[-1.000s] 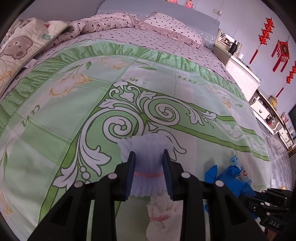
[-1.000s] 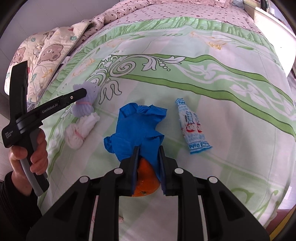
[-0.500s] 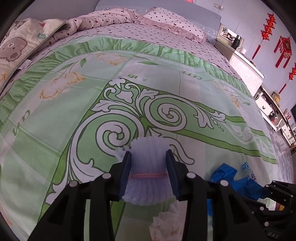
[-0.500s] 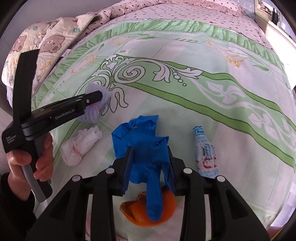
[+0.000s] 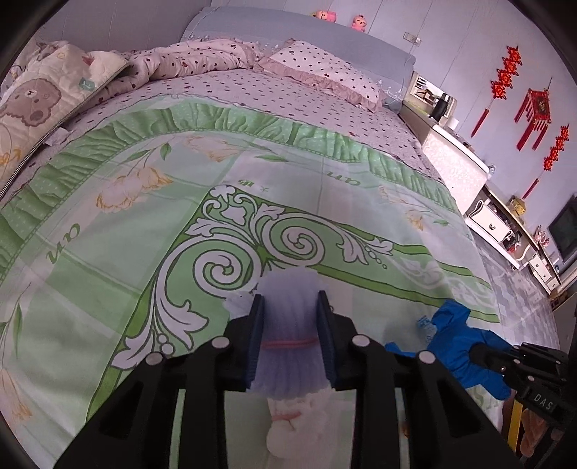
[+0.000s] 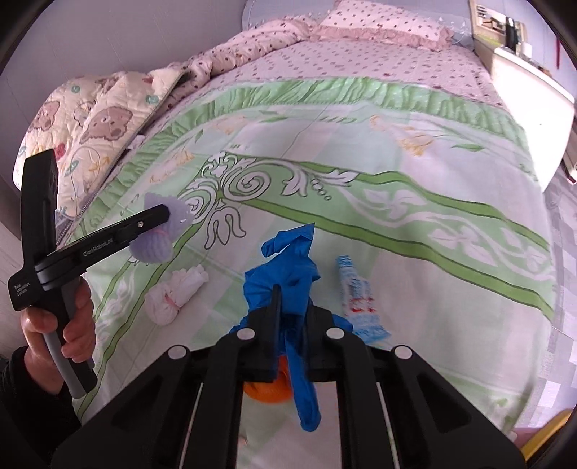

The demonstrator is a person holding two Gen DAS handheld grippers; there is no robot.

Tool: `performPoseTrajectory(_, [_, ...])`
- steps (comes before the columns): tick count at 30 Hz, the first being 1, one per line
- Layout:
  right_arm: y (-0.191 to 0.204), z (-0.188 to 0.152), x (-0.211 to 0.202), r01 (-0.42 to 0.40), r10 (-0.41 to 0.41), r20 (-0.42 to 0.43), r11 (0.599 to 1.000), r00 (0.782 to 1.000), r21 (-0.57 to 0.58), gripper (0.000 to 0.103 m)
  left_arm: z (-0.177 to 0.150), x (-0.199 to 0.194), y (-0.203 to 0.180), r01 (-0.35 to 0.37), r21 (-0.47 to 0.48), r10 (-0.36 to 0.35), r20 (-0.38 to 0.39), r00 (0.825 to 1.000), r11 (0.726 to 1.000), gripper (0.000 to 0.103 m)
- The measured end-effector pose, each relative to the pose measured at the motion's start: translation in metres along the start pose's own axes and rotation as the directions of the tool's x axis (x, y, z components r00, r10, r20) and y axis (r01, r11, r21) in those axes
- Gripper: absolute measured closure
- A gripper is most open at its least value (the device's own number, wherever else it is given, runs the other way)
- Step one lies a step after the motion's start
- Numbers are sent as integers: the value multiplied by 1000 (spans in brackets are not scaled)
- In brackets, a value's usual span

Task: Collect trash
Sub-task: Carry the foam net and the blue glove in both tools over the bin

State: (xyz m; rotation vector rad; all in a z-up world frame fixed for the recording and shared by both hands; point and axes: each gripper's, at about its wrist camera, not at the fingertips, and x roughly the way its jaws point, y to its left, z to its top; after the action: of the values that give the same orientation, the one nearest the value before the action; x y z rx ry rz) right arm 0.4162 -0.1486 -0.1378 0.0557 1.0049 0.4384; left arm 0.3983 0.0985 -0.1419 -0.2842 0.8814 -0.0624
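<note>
left wrist view: the left gripper (image 5: 291, 333) sits at lower centre of the frame, its jaws closed on a pale lilac foam net sleeve (image 5: 290, 324) bound by a pink rubber band. the sleeve fills the gap between the two blue-lined fingers (image 5: 255, 339) and is lifted clear of the bed (image 5: 108, 234). directly below it in the frame a white foam net bundle (image 5: 295, 422), also tied in pink, lies on the green floral bedspread. at lower right a blue glove (image 5: 465, 346) is seen against the black body of the other tool.

right wrist view: the right gripper (image 6: 291, 314) occupies the lower centre, its jaws narrow and clamped on the blue glove (image 6: 288, 277). one glove finger hangs down below the jaws and the cuff stands above them. an orange peel (image 6: 267, 391) lies on the bed beneath the gripper, partly hidden by it. a crumpled blue-and-white snack wrapper (image 6: 359, 299) lies just right of the glove, on the bedspread. the white bundle (image 6: 176, 294) lies left of centre. the left gripper (image 6: 158, 220) enters from the left edge, held in a bare hand (image 6: 61, 328), with the lilac sleeve (image 6: 158, 234) raised above and apart from the white bundle. a bear-print quilt (image 6: 90, 119) is heaped at upper left, a dotted pillow (image 6: 382, 18) at the top edge.
</note>
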Motion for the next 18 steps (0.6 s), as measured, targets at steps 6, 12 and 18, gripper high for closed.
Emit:
performPoseTrajectory(6, [-27,-25,-80,29,-33,90,999,995,39,95,-7,-44,-47,51,51,-53,42,998,997,76])
performPoseTrajectory(12, [-54,-57,-166,74,-88,172,994,981,85,95,-24,-88,-114,140,112,-148,66,987,984,76])
performPoseTrajectory(18, [-83,-94,-241,130,-160,238,982,958,136,95,-51,-122,-180,226,187,-240,59,969,956,76])
